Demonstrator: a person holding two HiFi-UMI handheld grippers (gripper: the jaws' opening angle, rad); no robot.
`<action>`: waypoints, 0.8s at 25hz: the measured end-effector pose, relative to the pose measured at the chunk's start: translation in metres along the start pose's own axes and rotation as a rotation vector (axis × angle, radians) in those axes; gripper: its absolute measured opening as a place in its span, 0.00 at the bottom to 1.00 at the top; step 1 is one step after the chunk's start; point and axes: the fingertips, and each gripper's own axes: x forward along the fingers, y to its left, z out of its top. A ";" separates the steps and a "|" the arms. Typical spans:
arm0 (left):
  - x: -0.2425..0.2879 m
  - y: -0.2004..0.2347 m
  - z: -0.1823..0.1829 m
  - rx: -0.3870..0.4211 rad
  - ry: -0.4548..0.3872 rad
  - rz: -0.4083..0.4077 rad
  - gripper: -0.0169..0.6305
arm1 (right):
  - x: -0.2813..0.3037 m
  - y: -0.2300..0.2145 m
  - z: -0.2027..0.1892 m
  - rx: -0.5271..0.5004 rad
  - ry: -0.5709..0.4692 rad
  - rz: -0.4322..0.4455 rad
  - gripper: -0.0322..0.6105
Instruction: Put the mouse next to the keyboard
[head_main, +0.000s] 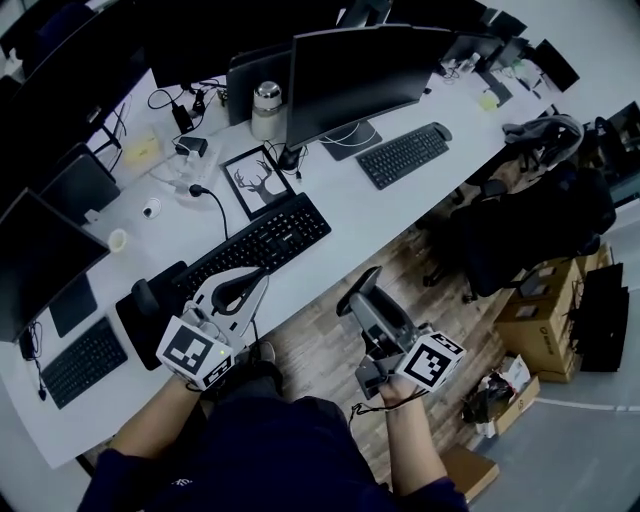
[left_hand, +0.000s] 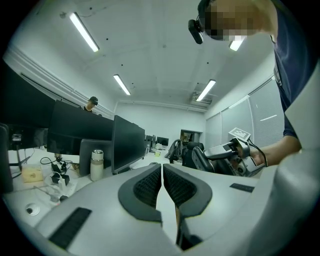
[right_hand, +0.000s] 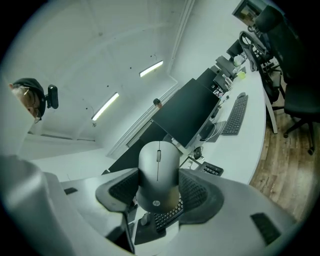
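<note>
Mouse (right_hand: 158, 175) pinched in right gripper (right_hand: 158, 189), out past desk (head_main: 350, 215) edge, well apart from keyboard (head_main: 255, 243).
Looks light, rigid, smooth and likely slippery; best gripped across its flanks, as here. Left gripper (left_hand: 162, 176) nearly closed on nothing.

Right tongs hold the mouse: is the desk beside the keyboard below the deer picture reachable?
Probably yes. The right tongs hold the mouse just off the desk edge, and the desk right of that keyboard is bare, with nothing between.
</note>
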 end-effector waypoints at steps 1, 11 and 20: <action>-0.001 0.003 0.001 0.000 -0.001 0.003 0.09 | 0.004 0.001 0.000 0.000 0.004 0.003 0.45; 0.001 0.015 0.005 0.001 -0.007 0.030 0.09 | 0.017 -0.001 0.008 0.001 0.010 0.022 0.45; 0.024 0.017 0.007 0.011 0.003 0.065 0.09 | 0.024 -0.021 0.027 0.007 0.027 0.054 0.45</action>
